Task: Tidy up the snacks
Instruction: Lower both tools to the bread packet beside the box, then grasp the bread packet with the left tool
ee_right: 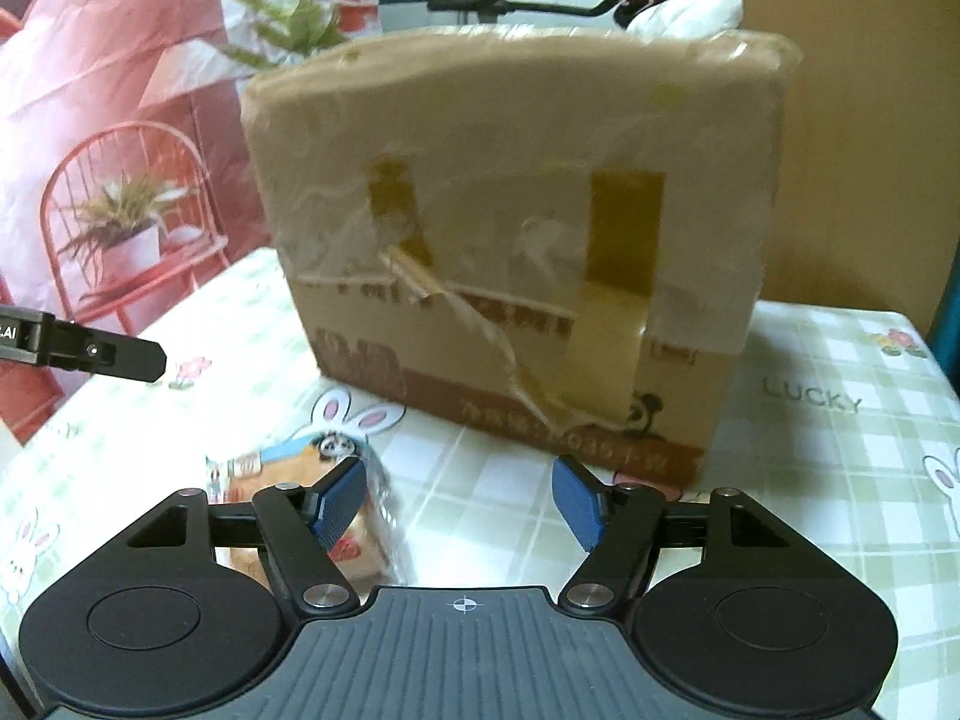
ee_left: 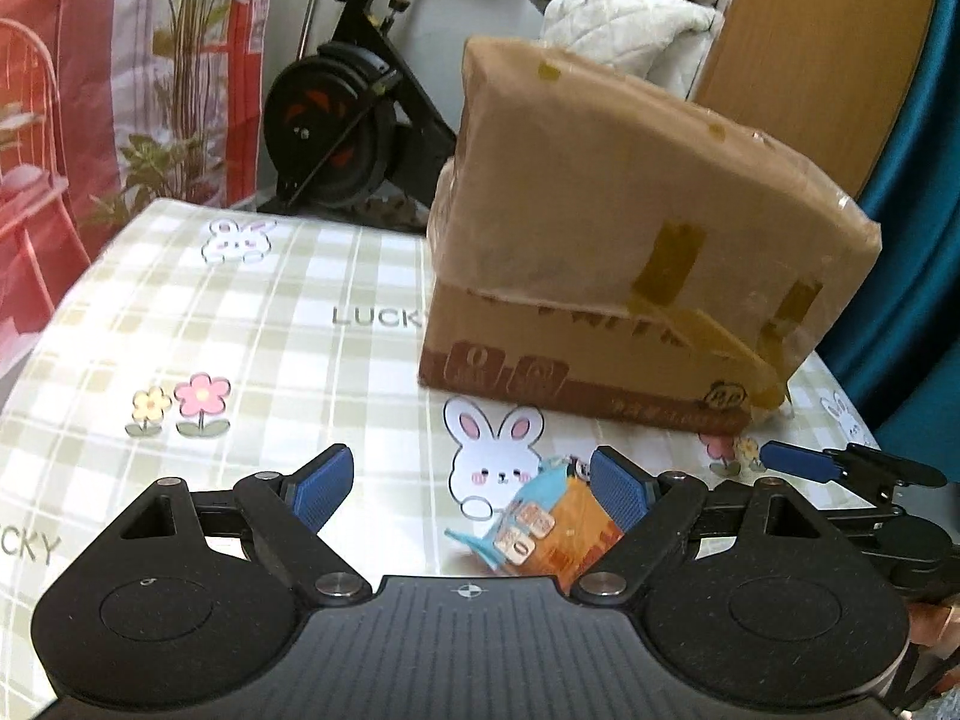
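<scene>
A: Where is the snack?

B: An orange and blue snack packet [ee_left: 543, 525] lies on the checked tablecloth [ee_left: 240, 324] with rabbits and flowers printed on it, just in front of the taped cardboard box [ee_left: 606, 228]. In the left wrist view it sits by the right-hand blue pad of the left gripper [ee_left: 471, 495]; whether that pad touches it I cannot tell.

A: And the jaws?

B: The left gripper's jaws are spread wide, with bare cloth between the tips. The right gripper [ee_right: 459, 495] also stands spread, nothing pinched; the packet [ee_right: 300, 474] shows behind its left pad [ee_right: 339, 501].

A: Anything else around?

B: A black exercise bike [ee_left: 342, 120] stands beyond the table, with a red and white printed backdrop [ee_left: 72, 60] to the left. The box [ee_right: 510, 228] has yellowish tape strips and torn clear film on its near face
</scene>
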A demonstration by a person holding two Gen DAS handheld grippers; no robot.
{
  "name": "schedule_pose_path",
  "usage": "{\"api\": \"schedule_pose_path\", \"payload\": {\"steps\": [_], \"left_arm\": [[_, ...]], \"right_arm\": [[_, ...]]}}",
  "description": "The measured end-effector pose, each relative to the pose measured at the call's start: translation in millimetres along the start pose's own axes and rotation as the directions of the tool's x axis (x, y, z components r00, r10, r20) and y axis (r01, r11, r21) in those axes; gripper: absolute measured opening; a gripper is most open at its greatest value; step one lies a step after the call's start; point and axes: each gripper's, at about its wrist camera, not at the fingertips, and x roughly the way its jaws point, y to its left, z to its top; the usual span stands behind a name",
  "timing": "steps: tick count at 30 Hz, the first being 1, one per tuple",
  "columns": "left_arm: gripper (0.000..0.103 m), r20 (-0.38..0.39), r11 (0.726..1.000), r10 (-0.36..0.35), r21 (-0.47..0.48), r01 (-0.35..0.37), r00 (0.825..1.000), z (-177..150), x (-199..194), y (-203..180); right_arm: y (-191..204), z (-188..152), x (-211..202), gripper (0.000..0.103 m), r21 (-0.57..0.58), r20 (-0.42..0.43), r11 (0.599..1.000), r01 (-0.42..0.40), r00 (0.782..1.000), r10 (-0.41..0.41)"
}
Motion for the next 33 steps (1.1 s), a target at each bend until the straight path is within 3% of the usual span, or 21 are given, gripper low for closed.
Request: {"api": "schedule_pose_path", "payload": {"steps": [24,33], "left_arm": [[0.087,-0.143,0.991,-0.121,-0.07,0.112,0.982,-33,54,-11],[0.072,-0.161,0.985,-0.169,-0.074,0.158,0.973,-34,82,-21]], "right_arm": [[21,-16,31,0.069,-0.127,-0.179,0.98,-0.155,0.975,0.131],[23,-15,46,0.064,-0.137,-0.205,0.971,-0.196,0.965,0.166]]}}
